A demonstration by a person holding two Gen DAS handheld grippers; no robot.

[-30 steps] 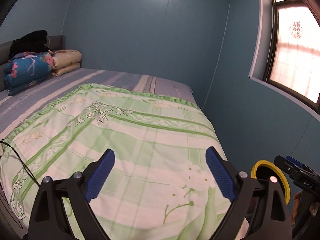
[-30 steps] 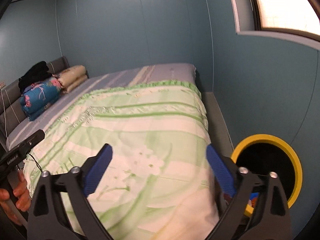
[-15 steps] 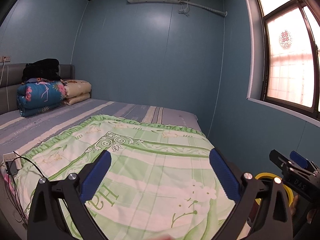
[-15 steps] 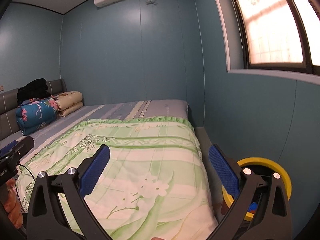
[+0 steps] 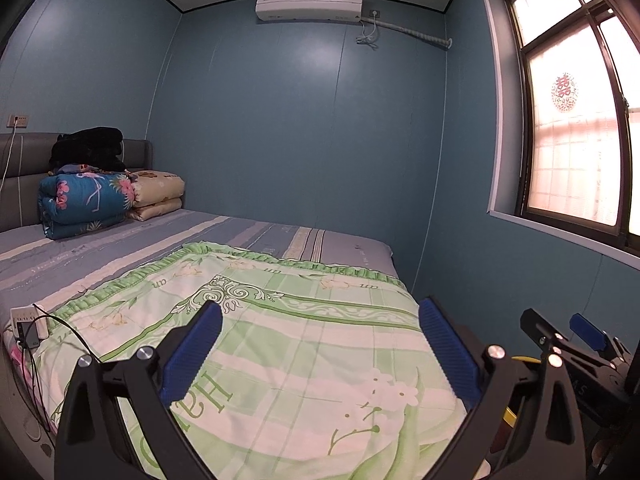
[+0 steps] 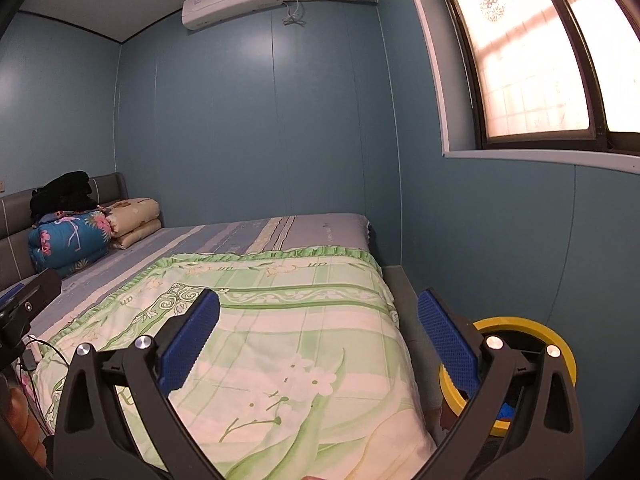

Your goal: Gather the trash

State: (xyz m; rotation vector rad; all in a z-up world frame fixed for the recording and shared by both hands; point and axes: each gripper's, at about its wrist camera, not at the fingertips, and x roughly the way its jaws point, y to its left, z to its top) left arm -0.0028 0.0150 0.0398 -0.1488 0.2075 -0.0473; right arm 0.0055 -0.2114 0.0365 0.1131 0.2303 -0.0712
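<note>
the left gripper [image 5: 320, 348] hung wide open and empty over the foot end of the green quilt [image 5: 280, 344]. the right gripper [image 6: 318, 338] was likewise spread wide, holding nothing, above the quilt's right edge. the yellow-rimmed bin [image 6: 532, 330] stood on the floor beside the bed's right edge, partly behind the right gripper's right finger [image 6: 448, 344].

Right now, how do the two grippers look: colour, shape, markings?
Both the left gripper and the right gripper have black plastic A-shaped frames with silver screw heads. Each finger carries a blue ribbed pad. No cables or sleeves show on them.
</note>
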